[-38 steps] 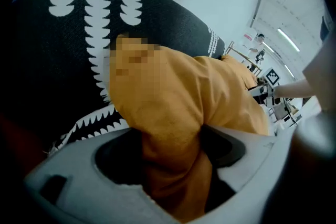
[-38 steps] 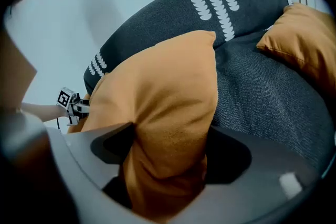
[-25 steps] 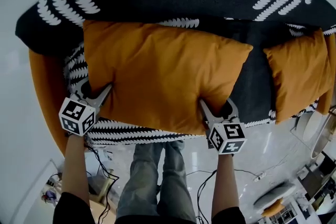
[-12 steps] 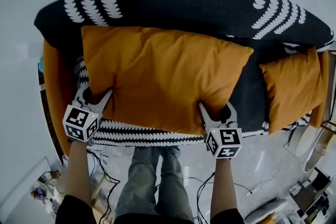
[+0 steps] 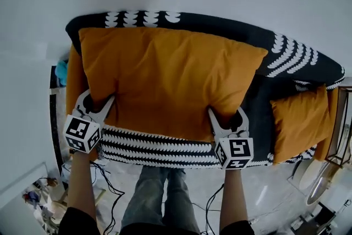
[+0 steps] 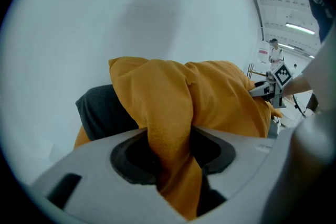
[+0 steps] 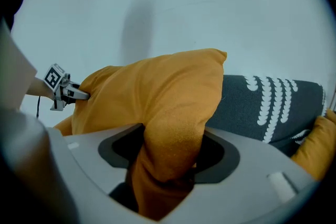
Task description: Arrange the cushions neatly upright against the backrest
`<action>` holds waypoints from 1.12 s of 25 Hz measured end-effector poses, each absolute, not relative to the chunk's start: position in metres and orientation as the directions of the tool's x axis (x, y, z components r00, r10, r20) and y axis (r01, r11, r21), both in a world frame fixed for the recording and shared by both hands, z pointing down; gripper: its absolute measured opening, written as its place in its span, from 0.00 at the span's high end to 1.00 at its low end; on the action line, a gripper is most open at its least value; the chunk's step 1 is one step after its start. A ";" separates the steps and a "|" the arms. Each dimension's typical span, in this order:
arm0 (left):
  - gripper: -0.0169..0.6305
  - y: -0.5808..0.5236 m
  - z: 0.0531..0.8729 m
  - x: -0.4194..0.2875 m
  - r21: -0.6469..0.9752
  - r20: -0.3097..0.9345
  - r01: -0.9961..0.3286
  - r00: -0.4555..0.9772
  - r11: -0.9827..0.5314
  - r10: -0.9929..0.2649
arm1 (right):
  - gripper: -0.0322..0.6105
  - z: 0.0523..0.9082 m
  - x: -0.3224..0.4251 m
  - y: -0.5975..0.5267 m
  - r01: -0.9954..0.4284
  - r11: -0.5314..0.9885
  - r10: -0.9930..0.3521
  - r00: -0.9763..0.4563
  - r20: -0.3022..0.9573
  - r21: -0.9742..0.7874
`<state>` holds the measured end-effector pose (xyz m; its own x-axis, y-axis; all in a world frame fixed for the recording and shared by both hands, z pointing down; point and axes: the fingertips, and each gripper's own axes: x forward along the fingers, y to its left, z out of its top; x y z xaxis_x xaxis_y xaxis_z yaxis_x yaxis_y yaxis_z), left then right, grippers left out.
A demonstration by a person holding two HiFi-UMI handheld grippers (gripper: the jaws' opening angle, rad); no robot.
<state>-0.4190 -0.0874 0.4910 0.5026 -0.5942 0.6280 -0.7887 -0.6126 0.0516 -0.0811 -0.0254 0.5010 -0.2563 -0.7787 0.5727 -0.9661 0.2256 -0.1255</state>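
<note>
Fingers (image 5: pixel 105 106) of left gripper (image 5: pixel 94 104) and right gripper (image 5: pixel 226 118) pinch big cushion (image 5: pixel 165 77).

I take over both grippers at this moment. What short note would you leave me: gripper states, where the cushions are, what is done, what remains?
Left gripper: shut on the large orange cushion, at its near left corner.
Right gripper: shut on its near right corner.
The cushion is held in front of the backrest, not yet released.
Small orange cushion: to its right, untouched; I cannot tell if it stands upright.
Done: two-gripper grip. Left: lean the large cushion upright on the backrest, release, then see to the small one.
</note>
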 end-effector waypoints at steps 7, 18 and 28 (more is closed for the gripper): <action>0.67 -0.133 0.471 -0.446 0.024 0.574 -0.812 0.489 -0.583 -0.657 | 0.46 0.474 -0.104 -0.084 -0.960 0.268 -0.815 -0.268 0.514 -0.077; 0.64 -0.146 0.521 -0.442 0.026 0.639 -0.785 0.489 -0.619 -0.593 | 0.46 0.518 -0.096 -0.105 -0.966 0.256 -0.780 -0.226 0.583 -0.032; 0.57 -0.141 0.562 -0.442 0.051 0.680 -0.790 0.476 -0.611 -0.557 | 0.45 0.555 -0.087 -0.102 -0.973 0.228 -0.748 -0.197 0.633 -0.033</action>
<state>-0.4415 -0.1408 0.5617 0.4757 -0.5575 0.6804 -0.7899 -0.6111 0.0515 -0.0872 -0.1024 0.5554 -0.1967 -0.7484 0.6334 -0.9732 0.2276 -0.0333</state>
